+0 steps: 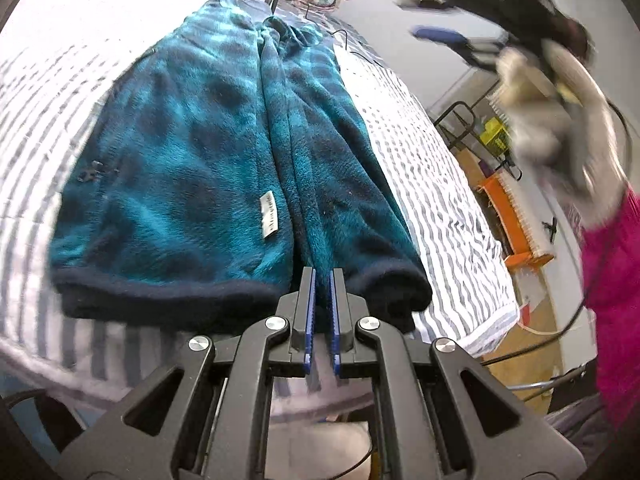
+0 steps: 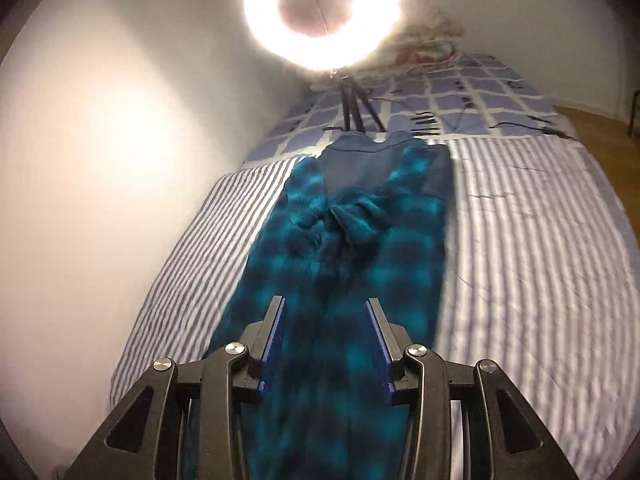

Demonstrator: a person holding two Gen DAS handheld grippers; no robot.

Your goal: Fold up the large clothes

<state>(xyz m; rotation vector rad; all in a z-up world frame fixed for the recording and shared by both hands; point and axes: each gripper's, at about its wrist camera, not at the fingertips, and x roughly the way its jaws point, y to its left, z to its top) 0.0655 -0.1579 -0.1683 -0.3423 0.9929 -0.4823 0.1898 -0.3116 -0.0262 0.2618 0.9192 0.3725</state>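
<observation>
A teal and dark-blue checked fleece garment (image 1: 192, 184) lies flat and lengthwise on the striped bed cover (image 1: 432, 184), with its dark hem nearest me. My left gripper (image 1: 322, 276) is shut, its tips just over that hem, and I see no cloth clamped between its pads. In the left wrist view my right gripper (image 1: 420, 16) is blurred in the air at the upper right, held by a gloved hand (image 1: 536, 120) with a pink sleeve. Seen from its own camera, the right gripper (image 2: 326, 304) is open above the fleece garment (image 2: 352, 248), nothing between its fingers.
A bright ring light (image 2: 320, 4) on a tripod (image 2: 354, 112) stands at the far end of the bed, beyond a blue checked blanket (image 2: 460, 96). A white wall (image 2: 100, 140) runs along the bed's left side. Wooden floor with an orange rack (image 1: 516, 216) lies to the right.
</observation>
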